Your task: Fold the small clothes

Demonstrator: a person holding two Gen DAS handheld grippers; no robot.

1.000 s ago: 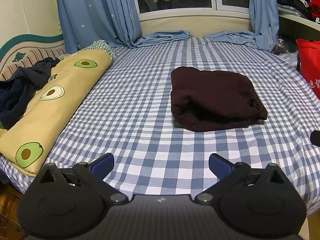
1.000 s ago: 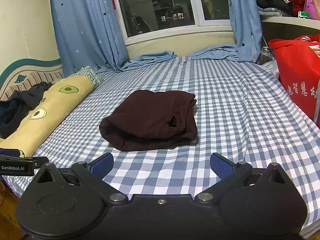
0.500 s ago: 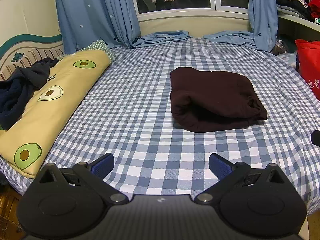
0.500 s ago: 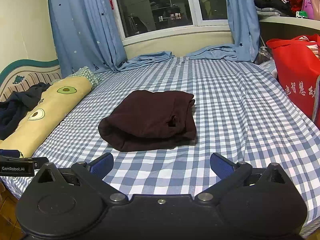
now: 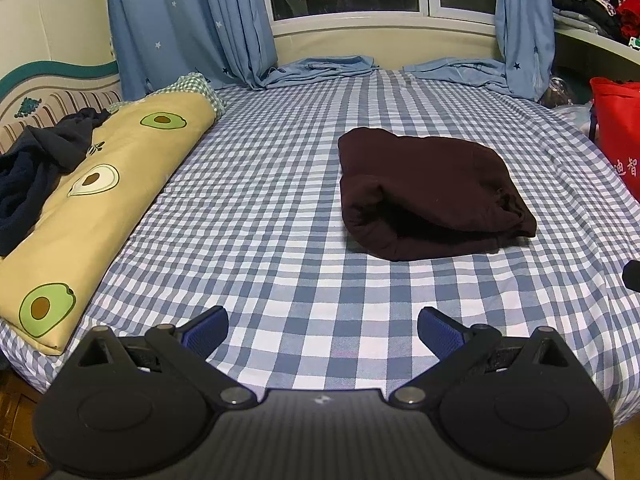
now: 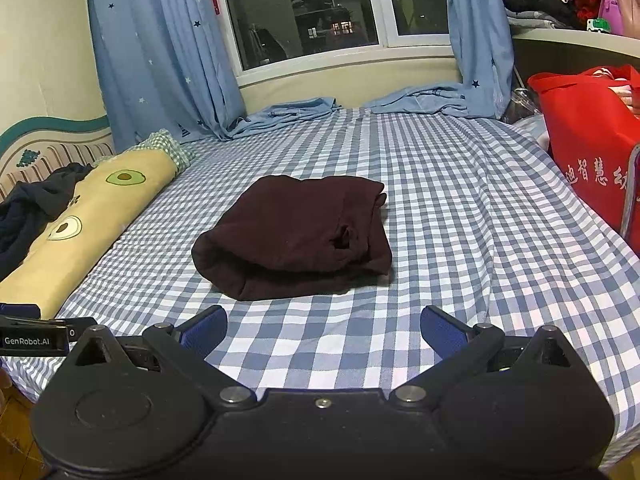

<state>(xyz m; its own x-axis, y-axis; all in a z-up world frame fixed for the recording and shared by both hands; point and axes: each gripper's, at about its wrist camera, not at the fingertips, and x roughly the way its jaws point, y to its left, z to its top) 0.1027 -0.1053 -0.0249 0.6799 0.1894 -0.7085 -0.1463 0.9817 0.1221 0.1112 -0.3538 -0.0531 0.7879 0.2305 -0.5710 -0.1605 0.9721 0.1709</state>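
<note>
— Where's the garment?
— Folded on the bed (image 5: pixel 280 208). The garment (image 5: pixel 428 196) lies ahead and right of the left claw (image 5: pixel 323 326), ahead and slightly left of the right claw (image 6: pixel 323 326), clear of both.
— The claws?
— Both spread wide, gripping nothing, low over the near edge.

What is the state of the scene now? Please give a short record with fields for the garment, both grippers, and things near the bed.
garment: dark maroon garment, folded in a bundle, on the checked bed sheet
left gripper: open, holds nothing, apart from the garment
right gripper: open, holds nothing, apart from the garment
left of garment: avocado-print pillow, navy clothes on it
right of garment: red bag
</note>
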